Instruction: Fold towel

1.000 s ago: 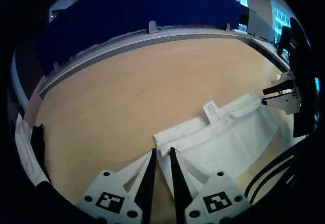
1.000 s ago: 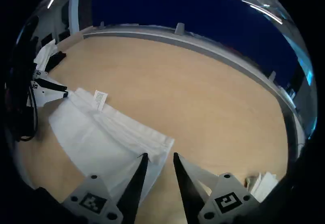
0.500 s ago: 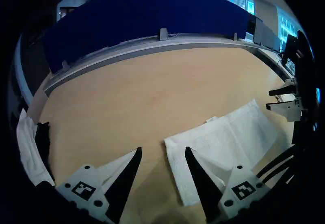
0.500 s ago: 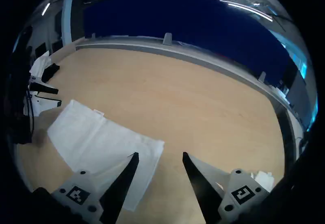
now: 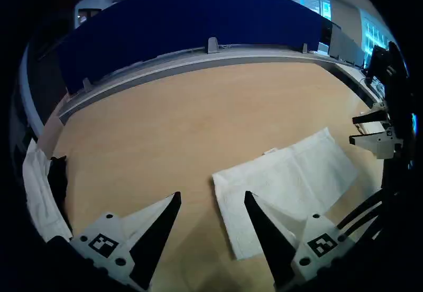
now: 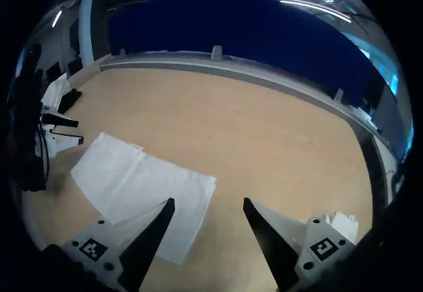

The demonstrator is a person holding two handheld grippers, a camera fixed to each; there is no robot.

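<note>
In the left gripper view, a heap of white cloth (image 5: 33, 186) sits at the far left edge of the pale wooden counter (image 5: 174, 117), with a black object (image 5: 57, 178) just beside it. A blue partition (image 5: 185, 22) runs along the back of the counter. The left tool (image 5: 211, 194) is low in the middle of this view, its 2 fingers spread wide and gripping nothing. Its left finger is over bare wood and its right finger overlaps the near left corner of the towel (image 5: 296, 173); whether it touches the fabric cannot be told. The towel lies flat on the counter as 1 white folded rectangle, with a small tag (image 5: 270, 151) peeking out at its far edge. At the far right the right tool (image 5: 351, 130) is just off the towel's right end, its jaws parted and holding nothing. In the right gripper view, the towel spreads from the left toward the centre, the right tool's left finger crosses its near edge, and a crumpled white item (image 6: 341, 222) lies at the lower right, well apart from the towel.
</note>
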